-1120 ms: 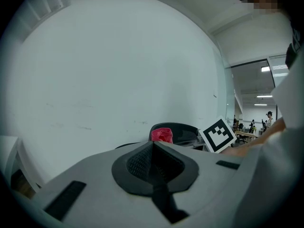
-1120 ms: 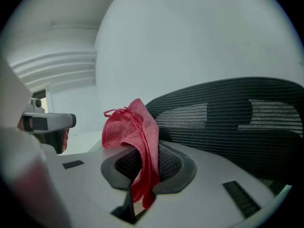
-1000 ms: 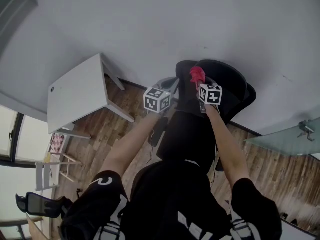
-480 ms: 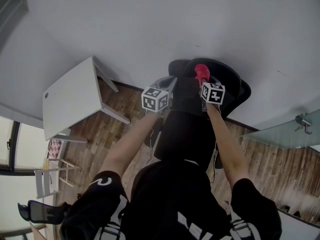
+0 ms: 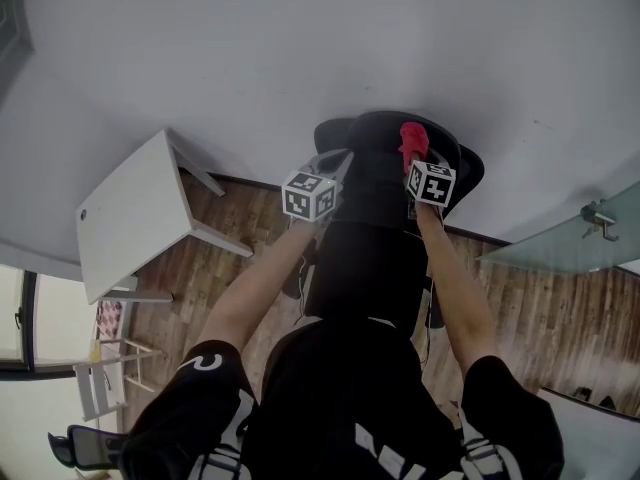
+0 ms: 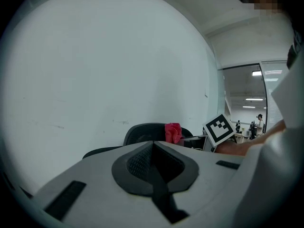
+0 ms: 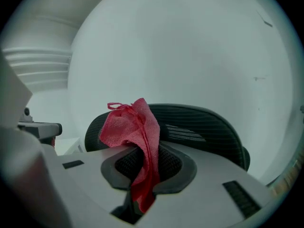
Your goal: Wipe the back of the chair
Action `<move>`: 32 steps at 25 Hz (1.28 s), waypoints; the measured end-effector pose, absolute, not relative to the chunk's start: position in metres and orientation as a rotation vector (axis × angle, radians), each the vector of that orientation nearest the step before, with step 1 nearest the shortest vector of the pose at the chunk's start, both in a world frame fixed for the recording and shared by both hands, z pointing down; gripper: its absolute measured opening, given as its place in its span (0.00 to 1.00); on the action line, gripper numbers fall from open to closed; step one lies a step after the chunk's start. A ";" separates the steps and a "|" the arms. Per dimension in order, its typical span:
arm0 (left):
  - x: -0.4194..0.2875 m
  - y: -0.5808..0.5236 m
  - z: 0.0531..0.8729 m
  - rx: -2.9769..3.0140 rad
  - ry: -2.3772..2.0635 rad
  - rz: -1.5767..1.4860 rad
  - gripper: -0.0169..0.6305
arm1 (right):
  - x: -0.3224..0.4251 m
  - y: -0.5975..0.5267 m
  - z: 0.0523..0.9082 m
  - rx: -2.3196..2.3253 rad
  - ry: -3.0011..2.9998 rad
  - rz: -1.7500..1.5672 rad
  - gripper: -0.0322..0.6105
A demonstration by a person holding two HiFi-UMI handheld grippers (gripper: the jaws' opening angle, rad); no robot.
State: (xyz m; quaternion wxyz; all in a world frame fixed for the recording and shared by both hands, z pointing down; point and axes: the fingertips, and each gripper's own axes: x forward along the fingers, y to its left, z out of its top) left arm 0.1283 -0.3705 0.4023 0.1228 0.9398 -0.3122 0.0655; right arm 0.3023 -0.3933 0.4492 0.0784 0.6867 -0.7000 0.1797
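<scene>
Chair back (image 7: 209, 125) just ahead, against wall (image 5: 300, 48); left gripper (image 6: 154, 165) closed on nothing; right gripper (image 7: 142, 172) clamps red cloth (image 7: 128, 125) by a thin fold, so risk is mesh drag pulling it free mid-wipe.

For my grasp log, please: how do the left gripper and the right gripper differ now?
The right gripper is shut on a red cloth; the left gripper is shut on nothing. The right gripper is over the chair back; the left gripper is at its left edge. Both are shut.
</scene>
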 end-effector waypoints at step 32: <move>0.126 -0.335 0.403 2.753 -0.840 0.171 0.06 | 0.369 -0.315 0.445 2.288 -1.764 0.436 0.17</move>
